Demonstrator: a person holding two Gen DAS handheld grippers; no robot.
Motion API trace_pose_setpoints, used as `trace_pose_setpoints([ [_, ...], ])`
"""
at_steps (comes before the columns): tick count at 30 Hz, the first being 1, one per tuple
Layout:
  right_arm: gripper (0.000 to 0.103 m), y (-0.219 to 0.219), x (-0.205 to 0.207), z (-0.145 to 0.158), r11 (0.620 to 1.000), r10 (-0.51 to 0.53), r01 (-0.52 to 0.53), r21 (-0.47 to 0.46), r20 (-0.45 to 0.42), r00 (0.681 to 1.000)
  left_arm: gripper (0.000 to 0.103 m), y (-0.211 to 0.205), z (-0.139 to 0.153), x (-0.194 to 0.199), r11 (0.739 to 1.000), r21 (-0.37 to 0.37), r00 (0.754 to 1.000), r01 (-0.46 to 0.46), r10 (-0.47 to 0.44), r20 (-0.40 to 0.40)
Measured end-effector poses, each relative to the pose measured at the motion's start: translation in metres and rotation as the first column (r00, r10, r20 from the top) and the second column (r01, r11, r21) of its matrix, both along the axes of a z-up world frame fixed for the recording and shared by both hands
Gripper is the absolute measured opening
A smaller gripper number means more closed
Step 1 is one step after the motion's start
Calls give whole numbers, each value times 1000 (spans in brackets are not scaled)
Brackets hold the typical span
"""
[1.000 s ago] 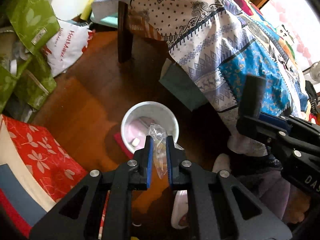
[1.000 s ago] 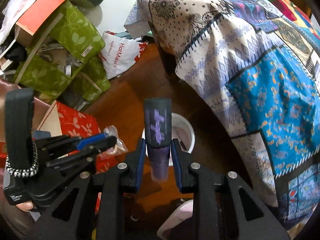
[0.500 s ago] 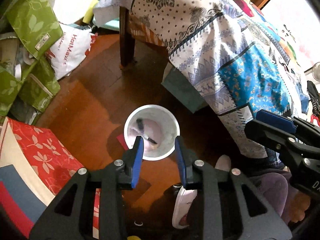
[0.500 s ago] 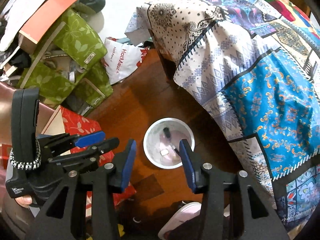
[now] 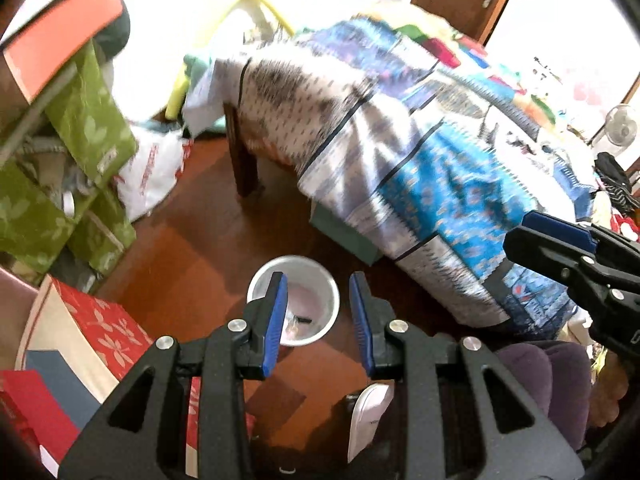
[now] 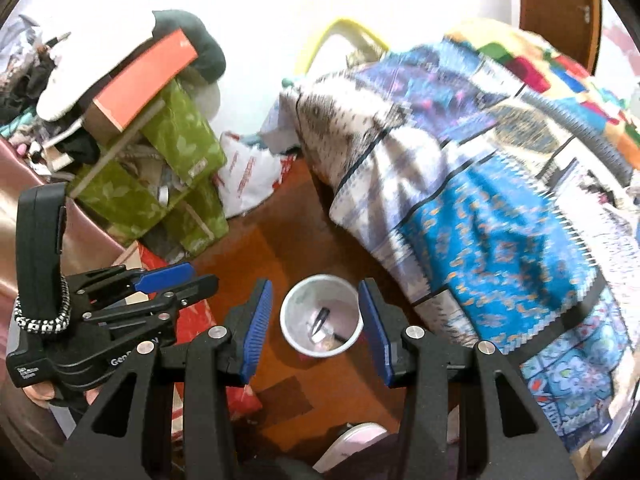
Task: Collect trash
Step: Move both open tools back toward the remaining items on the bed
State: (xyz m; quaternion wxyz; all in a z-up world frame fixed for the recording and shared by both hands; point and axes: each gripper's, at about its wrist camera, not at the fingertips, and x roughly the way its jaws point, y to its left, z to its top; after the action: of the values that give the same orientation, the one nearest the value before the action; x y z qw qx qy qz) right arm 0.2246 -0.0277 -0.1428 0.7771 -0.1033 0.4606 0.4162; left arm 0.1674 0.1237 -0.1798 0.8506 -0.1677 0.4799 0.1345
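Right wrist view: empty, parted right hand-held gripper (image 6: 316, 320) above white trash bucket (image 6: 294, 308) below

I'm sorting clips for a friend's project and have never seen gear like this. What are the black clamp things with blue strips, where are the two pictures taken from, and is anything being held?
There is no robot here. A person holds a handheld two-finger gripper in each hand, and each gripper carries a wide-angle camera that looks forward along its fingers. One picture comes from the left gripper, the other from the right gripper; each also catches the other gripper at its edge. The blue strips are the gripping pads.

Both look down at a wooden floor beside a bed with a patterned quilt. On the floor stands a small white bin with a dark tube and some small scraps inside. Green boxes are piled to the left.

Nothing is held: both pairs of jaws stand apart with only air between them.
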Motion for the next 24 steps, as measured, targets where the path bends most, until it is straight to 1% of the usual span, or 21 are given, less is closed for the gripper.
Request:
trace_pose_setpoints([
  [4,41,-27,-6,29,998,-44,40,50,74,996,30,-21,34,-3,999,37,997,18,-21,75],
  [9,41,-61,-13,64,990,-107,88,113,173,979,30,-50,77,-3,995,87,983,46,-61,174],
  [14,41,-102,-16,99,972,-190,145,186,251,949,30,-80,114,1,990,118,958,76,-105,268],
  [16,43,-117,-15,110,963,-226,170,211,280,933,30,-92,127,4,987,132,947,89,-125,296],
  [17,46,-124,-14,114,958,-242,181,221,293,925,30,-98,134,6,986,137,941,96,-135,310],
  [19,52,-140,-13,124,947,-281,207,245,322,904,34,-109,145,11,983,142,929,115,-157,336],
  [21,61,-153,-11,130,939,-307,225,261,336,891,40,-121,155,19,980,149,916,133,-179,360],
  [23,64,-170,-6,138,924,-346,253,285,348,871,45,-132,163,27,975,160,904,151,-202,376],
  [24,65,-175,-6,140,920,-357,262,291,351,866,51,-139,166,32,973,164,899,163,-215,382],
])
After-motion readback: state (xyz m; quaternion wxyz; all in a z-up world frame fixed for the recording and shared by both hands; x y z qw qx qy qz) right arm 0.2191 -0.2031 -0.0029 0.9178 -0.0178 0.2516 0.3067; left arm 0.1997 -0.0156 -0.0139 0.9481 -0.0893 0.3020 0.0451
